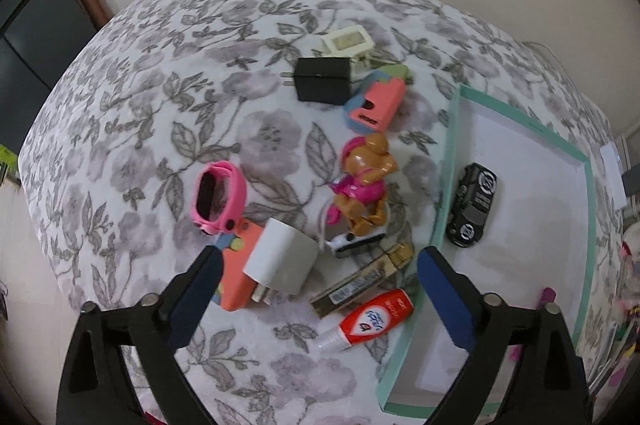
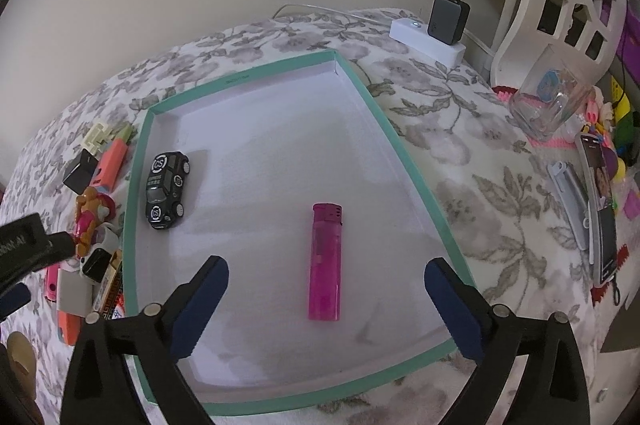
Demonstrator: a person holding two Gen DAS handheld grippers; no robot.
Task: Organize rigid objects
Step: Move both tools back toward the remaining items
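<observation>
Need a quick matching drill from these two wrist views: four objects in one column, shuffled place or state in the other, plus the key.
Things:
1. black toy car
2. pink lighter
3. pink watch
4. dark charger

Places or states:
A. plugged into the white power strip
B. lying flat mid-tray, between the right tool's open fingers
C. on the floral cloth, outside the tray
D. inside the teal tray, near its left wall

Pairs: 1-D, 2-B, 3-C, 4-A

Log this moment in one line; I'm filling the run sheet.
left gripper: open, over clutter | right gripper: open, over tray | in tray: toy car, pink lighter
</observation>
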